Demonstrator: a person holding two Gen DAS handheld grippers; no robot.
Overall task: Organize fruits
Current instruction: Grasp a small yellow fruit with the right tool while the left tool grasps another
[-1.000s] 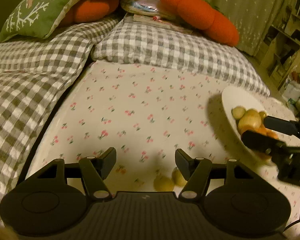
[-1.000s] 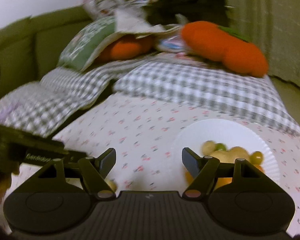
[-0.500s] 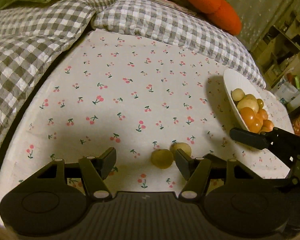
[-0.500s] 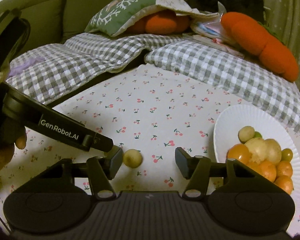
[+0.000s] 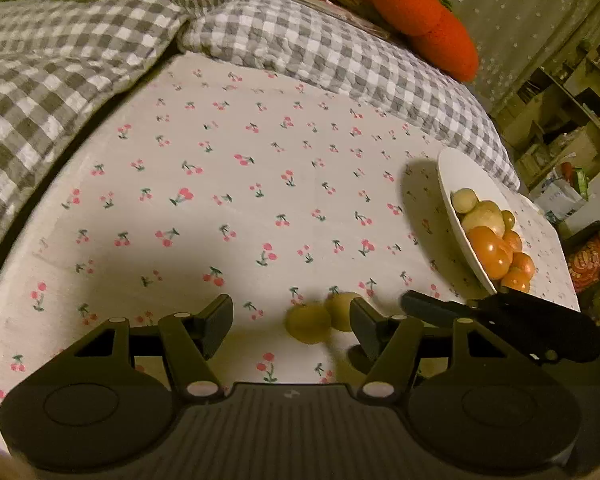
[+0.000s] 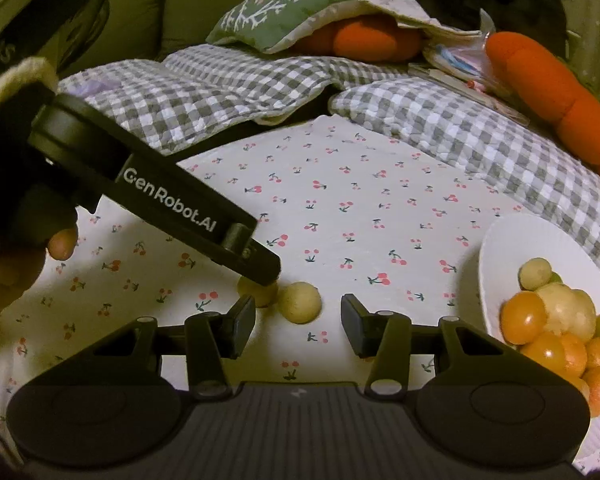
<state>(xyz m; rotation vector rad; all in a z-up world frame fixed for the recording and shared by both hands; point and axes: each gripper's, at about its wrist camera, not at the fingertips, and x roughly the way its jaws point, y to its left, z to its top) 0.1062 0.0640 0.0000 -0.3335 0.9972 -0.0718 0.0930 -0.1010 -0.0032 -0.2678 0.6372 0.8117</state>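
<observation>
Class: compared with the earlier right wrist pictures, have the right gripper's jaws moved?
Yes. The right gripper has just been closing: its fingers stand nearer together, pads touching nothing, above the cherry-print sheet, with the pale round fruit just beyond the tips.

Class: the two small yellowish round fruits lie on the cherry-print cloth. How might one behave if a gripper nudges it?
Each yellowish fruit looks round and smooth, so it would probably roll. It touches its neighbour, so that would likely shift too. The soft cloth may slow it.

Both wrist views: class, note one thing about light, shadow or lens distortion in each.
Left wrist view: warm, dim light; the white plate throws a dark shadow leftward on the cherry-print cloth, and the gingham pillow bows with the fisheye. Right wrist view: same yellowish cast; the person's hand at the left edge looks soft and dark.
</observation>
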